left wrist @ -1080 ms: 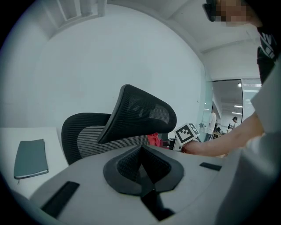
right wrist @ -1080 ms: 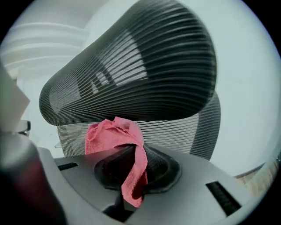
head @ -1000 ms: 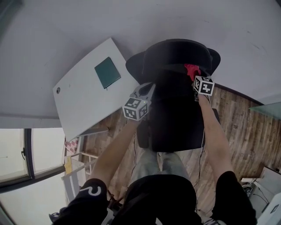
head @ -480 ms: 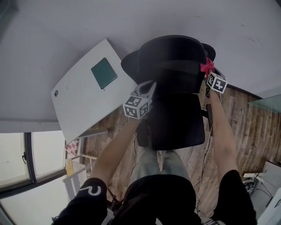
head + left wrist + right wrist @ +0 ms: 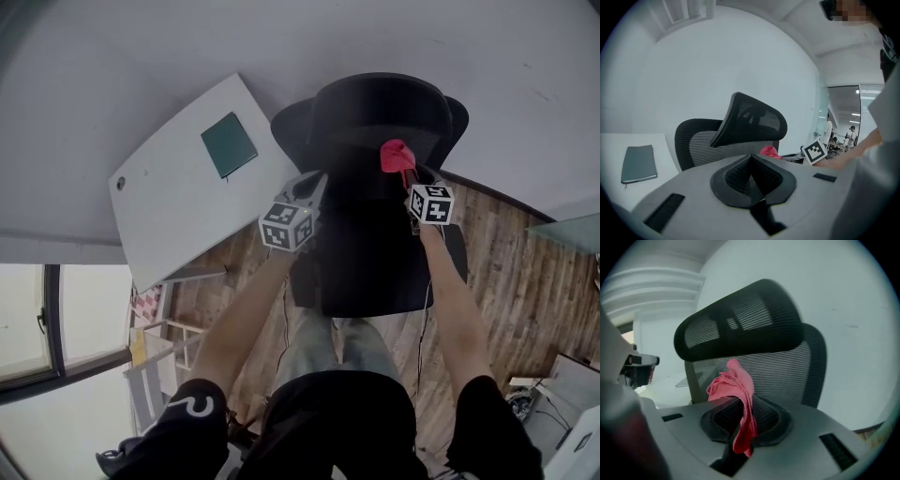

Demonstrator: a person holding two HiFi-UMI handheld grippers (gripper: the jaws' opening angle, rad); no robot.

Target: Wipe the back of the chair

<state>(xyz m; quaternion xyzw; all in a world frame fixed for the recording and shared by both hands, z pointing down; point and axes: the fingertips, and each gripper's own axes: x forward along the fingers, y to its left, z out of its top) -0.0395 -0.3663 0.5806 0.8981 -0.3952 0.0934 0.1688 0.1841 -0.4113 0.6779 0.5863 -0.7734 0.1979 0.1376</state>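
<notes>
Right gripper view: the right tongs (image 5: 746, 420) grasp the red cloth (image 5: 733, 385) just before the chair back (image 5: 787, 376). The left tongs (image 5: 751, 180) are clenched, empty. Wiping looks unfinished; contact is unconfirmed.

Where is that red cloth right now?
In the right gripper view, the red cloth is pinched in the jaws of the right gripper, held up before the chair's mesh back, just below the headrest.

The chair (image 5: 380, 122) beyond the left claw (image 5: 751, 173) has a black woven mesh back, matt and finely ribbed; the cloth (image 5: 733, 385) pinched in the right claw (image 5: 746, 411) is soft, crumpled red fabric; claw shells look like smooth matt grey plastic, pads (image 5: 725, 418) black and textured; the tabletop (image 5: 178, 216) left of the left claw is smooth white; the floor (image 5: 506, 272) is wood plank.
</notes>
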